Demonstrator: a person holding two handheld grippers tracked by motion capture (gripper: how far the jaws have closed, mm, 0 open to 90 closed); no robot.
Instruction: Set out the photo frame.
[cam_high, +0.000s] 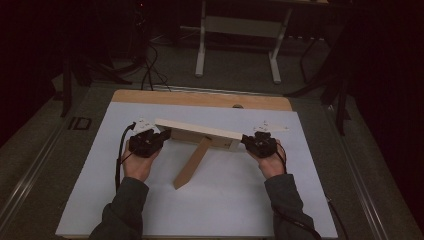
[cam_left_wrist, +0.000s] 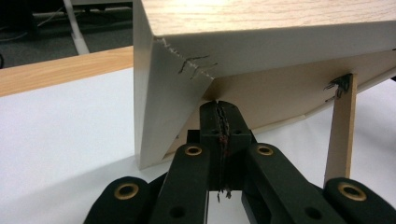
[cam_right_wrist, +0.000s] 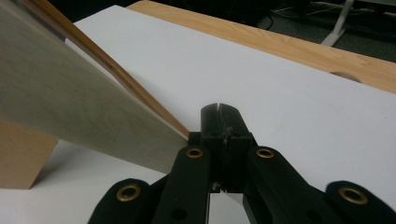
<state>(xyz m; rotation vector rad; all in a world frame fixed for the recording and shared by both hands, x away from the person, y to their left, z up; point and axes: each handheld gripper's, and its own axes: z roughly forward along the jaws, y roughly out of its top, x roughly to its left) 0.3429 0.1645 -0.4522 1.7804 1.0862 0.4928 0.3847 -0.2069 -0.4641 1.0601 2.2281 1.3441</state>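
Both claws are closed tight with nothing between them: the left claw (cam_high: 162, 136) sits at the left end of a wooden picture frame (cam_high: 200, 131), the right claw (cam_high: 246, 140) at its right end. The frame stands mid-bench (cam_high: 225, 200) on its prop (cam_high: 192, 162), long axis running left to right, back toward the person.

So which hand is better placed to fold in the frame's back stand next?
Left, probably. The left gripper sits at the picture frame's back, the stand in front of its shut fingers. The right gripper is at the far end.
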